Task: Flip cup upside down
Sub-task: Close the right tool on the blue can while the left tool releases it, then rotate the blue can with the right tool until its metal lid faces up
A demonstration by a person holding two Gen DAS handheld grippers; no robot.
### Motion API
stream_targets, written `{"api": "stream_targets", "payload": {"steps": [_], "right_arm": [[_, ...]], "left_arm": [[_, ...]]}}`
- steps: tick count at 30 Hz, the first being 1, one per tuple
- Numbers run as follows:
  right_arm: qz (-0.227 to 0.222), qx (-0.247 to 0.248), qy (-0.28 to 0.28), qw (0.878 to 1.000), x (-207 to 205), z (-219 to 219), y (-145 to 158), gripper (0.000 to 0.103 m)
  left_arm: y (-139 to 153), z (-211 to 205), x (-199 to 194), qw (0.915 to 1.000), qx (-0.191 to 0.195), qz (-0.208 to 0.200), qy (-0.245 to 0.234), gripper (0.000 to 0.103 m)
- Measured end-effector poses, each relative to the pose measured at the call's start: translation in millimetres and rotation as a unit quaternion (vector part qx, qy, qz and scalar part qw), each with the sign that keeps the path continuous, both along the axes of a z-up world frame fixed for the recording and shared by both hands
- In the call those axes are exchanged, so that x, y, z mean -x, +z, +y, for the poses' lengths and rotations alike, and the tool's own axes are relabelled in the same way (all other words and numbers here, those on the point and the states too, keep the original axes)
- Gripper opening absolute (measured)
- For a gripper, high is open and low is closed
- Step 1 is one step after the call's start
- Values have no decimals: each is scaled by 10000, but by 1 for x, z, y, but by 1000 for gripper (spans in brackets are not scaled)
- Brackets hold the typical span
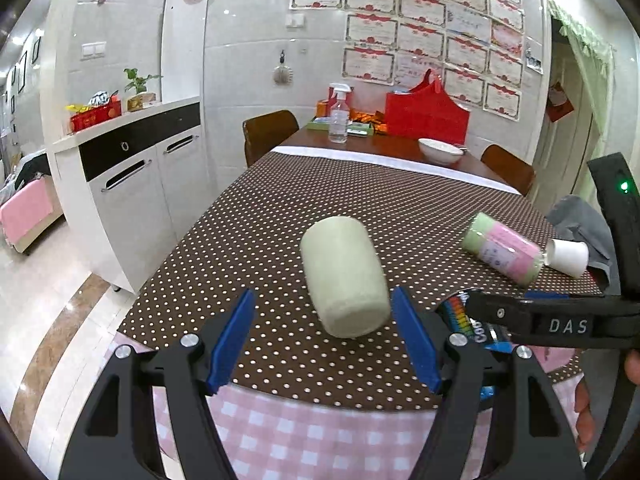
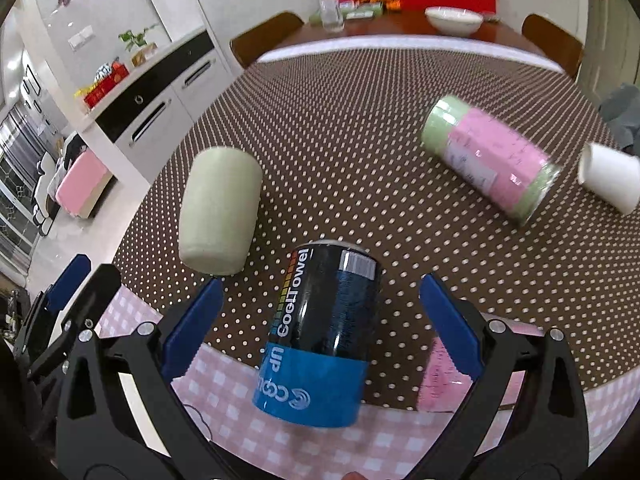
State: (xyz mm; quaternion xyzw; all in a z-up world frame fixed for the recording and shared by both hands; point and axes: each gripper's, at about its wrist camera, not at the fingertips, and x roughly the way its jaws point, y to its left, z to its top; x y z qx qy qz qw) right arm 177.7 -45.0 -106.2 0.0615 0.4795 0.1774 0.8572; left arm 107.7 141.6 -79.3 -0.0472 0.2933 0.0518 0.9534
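Cup (image 1: 344,276) (pale green) lies sideways on our counter (image 1: 256,240) — both tools, left (image 1: 324,340) and right (image 2: 320,328), gape empty.

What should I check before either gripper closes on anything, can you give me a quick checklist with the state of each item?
1. Left gripper open: ok, its blue pads stand wide apart.
2. Green cup lined up between the left pads: ok, it sits just ahead of them, untouched.
3. Which end of the green cup is the mouth: cannot tell, it appears to stand with a closed top.
4. Right gripper open: ok, nothing held.
5. Black and blue can lined up between the right pads: ok, centred, with gaps either side.
6. Clear of neighbours: ok, the pink and green bottle and white cup lie well off to the right.
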Motion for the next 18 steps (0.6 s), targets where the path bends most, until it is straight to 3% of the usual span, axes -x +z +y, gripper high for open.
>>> {"api": "stream_targets", "payload": {"steps": [8, 12, 18], "right_arm": [[558, -42, 47, 9984, -19, 11, -17, 96], [573, 93, 52, 9983, -26, 14, -20, 96], [710, 259, 180, 9970, -34, 21, -28, 80]], "left_arm": [[-15, 8, -8, 9999, 112, 122, -30, 70], [-21, 7, -11, 9998, 101, 159, -102, 70], [-24, 7, -14, 9997, 119, 181, -150, 70]]}}
